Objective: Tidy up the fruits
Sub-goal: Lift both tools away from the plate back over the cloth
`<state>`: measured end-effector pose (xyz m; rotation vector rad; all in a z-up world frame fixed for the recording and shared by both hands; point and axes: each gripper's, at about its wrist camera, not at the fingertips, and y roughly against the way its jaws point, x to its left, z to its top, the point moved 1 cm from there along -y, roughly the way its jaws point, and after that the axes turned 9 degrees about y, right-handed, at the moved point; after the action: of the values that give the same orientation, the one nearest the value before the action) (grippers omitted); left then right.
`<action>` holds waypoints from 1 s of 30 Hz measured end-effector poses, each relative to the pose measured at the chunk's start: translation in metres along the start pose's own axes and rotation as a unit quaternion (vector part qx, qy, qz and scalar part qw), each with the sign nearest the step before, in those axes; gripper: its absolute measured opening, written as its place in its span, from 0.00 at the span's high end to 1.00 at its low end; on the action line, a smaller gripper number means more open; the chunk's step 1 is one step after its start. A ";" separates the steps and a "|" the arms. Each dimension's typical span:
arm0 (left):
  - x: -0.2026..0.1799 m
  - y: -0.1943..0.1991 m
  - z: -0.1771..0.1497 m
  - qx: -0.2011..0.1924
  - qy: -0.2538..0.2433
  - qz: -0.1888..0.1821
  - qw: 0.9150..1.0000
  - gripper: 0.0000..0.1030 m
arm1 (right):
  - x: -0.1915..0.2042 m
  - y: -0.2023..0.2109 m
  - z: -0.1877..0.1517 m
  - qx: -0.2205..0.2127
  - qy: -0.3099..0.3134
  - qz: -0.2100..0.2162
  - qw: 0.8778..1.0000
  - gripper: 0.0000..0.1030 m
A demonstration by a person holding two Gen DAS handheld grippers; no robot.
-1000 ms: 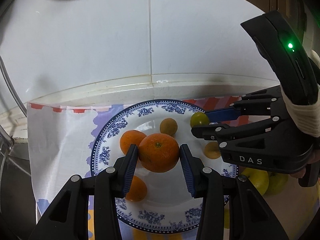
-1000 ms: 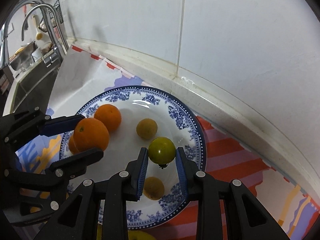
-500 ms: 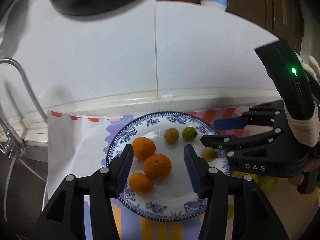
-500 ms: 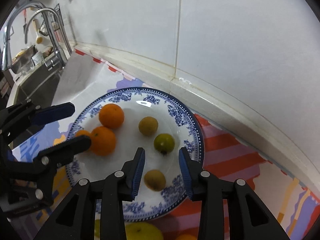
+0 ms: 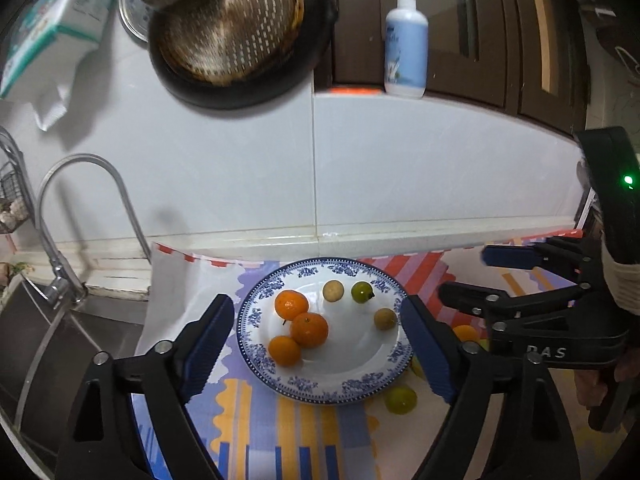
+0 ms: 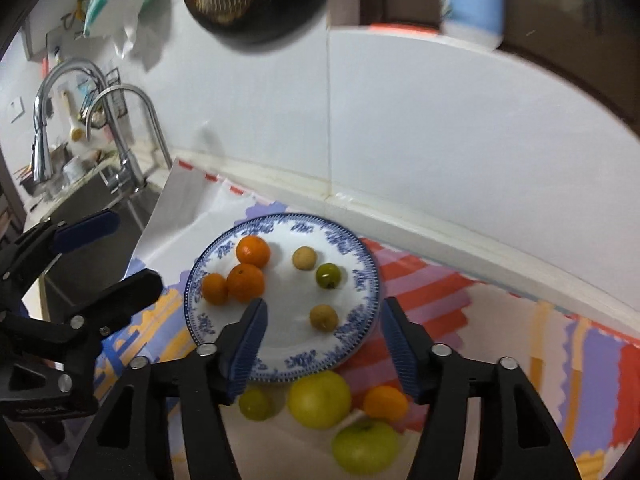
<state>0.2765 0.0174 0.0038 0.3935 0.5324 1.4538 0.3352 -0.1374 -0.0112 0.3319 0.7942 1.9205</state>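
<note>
A blue-and-white plate [image 5: 320, 390] [image 6: 360, 288] lies on a colourful mat. On it sit three oranges [image 5: 309, 330] [image 6: 245, 282], two yellowish small fruits [image 5: 333, 291] [image 6: 323, 317] and a green one [image 5: 361, 292] [image 6: 328, 275]. My left gripper [image 5: 318, 346] is open and empty, held above the plate. My right gripper [image 6: 322, 344] is open and empty, above the plate's near edge; it also shows at the right of the left wrist view [image 5: 516, 280].
Loose fruit lies on the mat by the plate: a yellow apple [image 6: 319, 400], a green apple [image 6: 366, 446], an orange [image 6: 385, 402] and a small green fruit [image 6: 256, 403]. A faucet [image 5: 60, 240] and sink are left. A colander [image 5: 228, 20] and soap bottle [image 5: 406, 44] sit above the tiled wall.
Both grippers opened, leaving the orange and the green fruit on the plate, then rose and pulled back from it.
</note>
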 end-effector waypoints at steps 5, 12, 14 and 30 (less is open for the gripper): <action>-0.007 0.030 -0.004 -0.022 -0.004 0.003 1.000 0.09 | 0.001 0.035 -0.016 -0.022 -0.028 -0.029 0.999 0.31; -0.015 0.059 -0.017 -0.040 -0.011 0.010 0.999 0.03 | 0.006 0.069 -0.040 -0.039 -0.048 -0.061 0.996 0.24; -0.018 0.064 -0.020 -0.043 -0.016 0.008 0.999 0.02 | 0.008 0.076 -0.046 -0.043 -0.050 -0.065 0.996 0.24; -0.036 0.084 -0.056 -0.041 -0.028 -0.008 0.999 0.01 | 0.021 0.109 -0.087 -0.046 -0.044 -0.094 0.994 0.24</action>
<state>0.1739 -0.0146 0.0081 0.3635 0.4295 1.4403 0.2022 -0.1844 -0.0065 0.2743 0.6538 1.7481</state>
